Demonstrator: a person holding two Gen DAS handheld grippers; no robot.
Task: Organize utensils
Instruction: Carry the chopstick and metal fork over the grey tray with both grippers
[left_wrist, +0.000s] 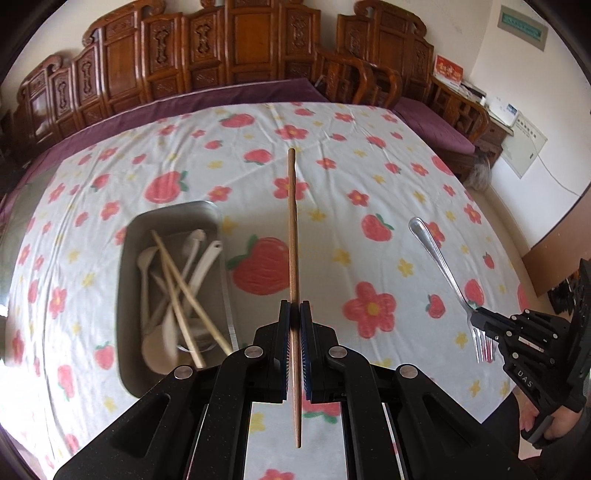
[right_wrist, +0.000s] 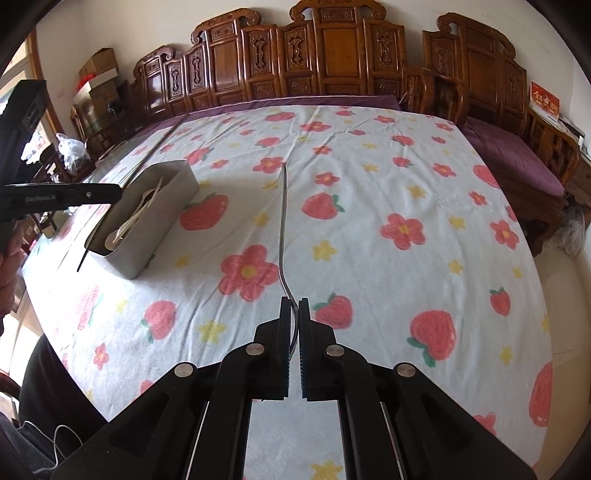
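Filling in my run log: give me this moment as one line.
left hand-held gripper: shut on chopstick | right hand-held gripper: shut on fork | metal tray: holds spoons, chopsticks

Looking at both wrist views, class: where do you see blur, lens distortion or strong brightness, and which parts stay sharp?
Left wrist view: the grey metal tray of pale utensils is motion-blurred, while the brown wooden chopstick in the left gripper stays sharp; the tablecloth's edges bulge from the fisheye. Right wrist view: the silver metal fork in the right gripper is crisp; the carved wooden bench backs curve, and the window at the left edge is overexposed.
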